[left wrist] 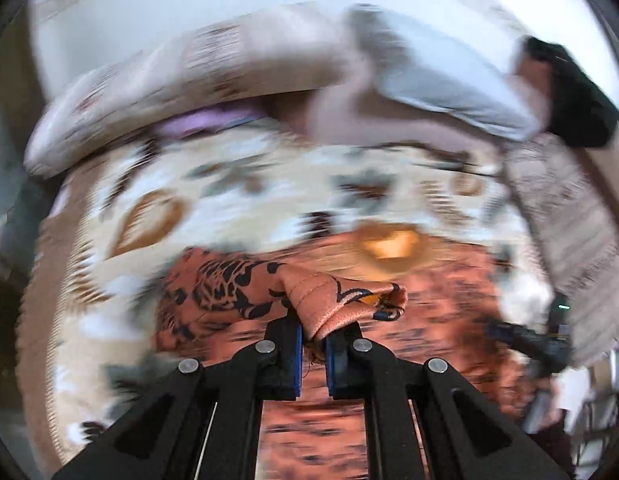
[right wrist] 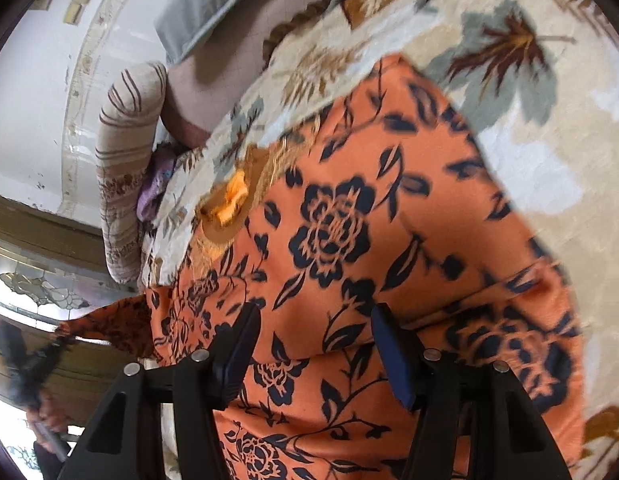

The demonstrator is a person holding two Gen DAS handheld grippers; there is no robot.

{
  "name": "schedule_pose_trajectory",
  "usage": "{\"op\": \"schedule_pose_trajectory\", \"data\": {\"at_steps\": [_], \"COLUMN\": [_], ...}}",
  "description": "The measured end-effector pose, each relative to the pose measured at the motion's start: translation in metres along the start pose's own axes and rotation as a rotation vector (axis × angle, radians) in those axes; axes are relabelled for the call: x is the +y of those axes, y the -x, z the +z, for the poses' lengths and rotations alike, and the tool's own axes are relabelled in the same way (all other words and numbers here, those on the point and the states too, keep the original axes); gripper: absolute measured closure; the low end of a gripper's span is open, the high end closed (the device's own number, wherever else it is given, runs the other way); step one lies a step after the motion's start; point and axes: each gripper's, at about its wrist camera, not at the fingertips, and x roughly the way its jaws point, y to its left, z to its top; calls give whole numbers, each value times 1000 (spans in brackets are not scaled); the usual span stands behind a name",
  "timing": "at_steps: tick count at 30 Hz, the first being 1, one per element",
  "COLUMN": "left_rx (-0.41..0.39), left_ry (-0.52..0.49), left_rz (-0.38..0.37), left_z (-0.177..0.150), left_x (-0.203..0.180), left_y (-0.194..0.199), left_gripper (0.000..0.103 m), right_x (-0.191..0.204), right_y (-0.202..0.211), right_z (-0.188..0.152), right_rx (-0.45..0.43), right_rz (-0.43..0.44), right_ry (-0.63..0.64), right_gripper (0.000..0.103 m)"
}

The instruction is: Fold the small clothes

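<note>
An orange garment with a black flower print lies spread on a leaf-patterned bed cover. Its gold-trimmed neckline points toward the pillows. My left gripper is shut on a bunched hem of the garment and holds it above the bed; this view is heavily blurred. In the right wrist view that lifted corner stretches off to the left toward the blurred left gripper. My right gripper hovers open over the near part of the garment, with nothing pinched between its blue pads.
A striped bolster and a pale grey pillow lie at the head of the bed by the white wall. A purple cloth is tucked beside the bolster. A black item sits at the far right.
</note>
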Motion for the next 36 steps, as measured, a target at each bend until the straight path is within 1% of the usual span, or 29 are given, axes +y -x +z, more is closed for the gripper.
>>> {"op": "schedule_pose_trajectory", "data": {"at_steps": [4,6,8,10,11,12,13,14,15,16,18,19,21,23,25,28,30,31,32,35,36], "left_rx": [26,31,31,58,68,76,72,66,50,33,27,25,21,33,43,69,81,89,96,125,135], "left_ry": [-78,-93,-99,-124,-133,-144,-148,-145,-134,-114,-88,-64,-23,21,49,76,89,105,117,139,142], "left_rz": [-146,-211,-304,-368,-373,-380,-391,-392,-382,-352,-290,-247,-172,-84,-24,97,159,184,197,266,283], "left_z": [18,23,26,25,23,20,18,17,17,17,17,17,14,7,-3,-22,-33,-39,-43,-59,-63], "left_x": [-100,-141,-182,-213,-220,-226,-226,-223,-215,-202,-178,-161,-128,-91,-61,-16,6,16,24,45,49], "left_y": [-14,-23,-32,-43,-46,-50,-52,-53,-53,-53,-58,-62,-70,-83,-94,-115,-129,-136,-142,-164,-172], "left_gripper": [94,94,94,92,84,73,67,57,53,53,53,53,53,53,53,53,53,53,53,53,53], "right_x": [-13,-19,-23,-31,-37,-44,-49,-55,-60,-62,-63,-62,-59,-53,-50,-44,-39,-36,-31,-4,-1], "right_y": [19,29,40,52,57,62,65,68,70,69,65,62,52,42,34,21,14,16,20,26,23], "right_z": [8,13,18,25,27,30,32,34,37,38,40,41,40,39,38,43,44,44,44,42,42], "right_rx": [-39,-65,-97,-119,-126,-132,-136,-136,-131,-126,-107,-95,-67,-43,-45,-51,-55,-79,-96,-158,-158], "right_rz": [30,37,42,72,94,124,159,198,226,240,244,239,210,155,116,40,-6,-27,-40,-88,-105], "right_ry": [-38,-50,-59,-93,-120,-153,-180,-208,-231,-246,-265,-268,-269,-254,-230,-178,-154,-141,-117,12,37], "right_gripper": [42,42,41,41,41,40,36,31,31,31,31,31,31,31,31,31,43,56,58,58,58]}}
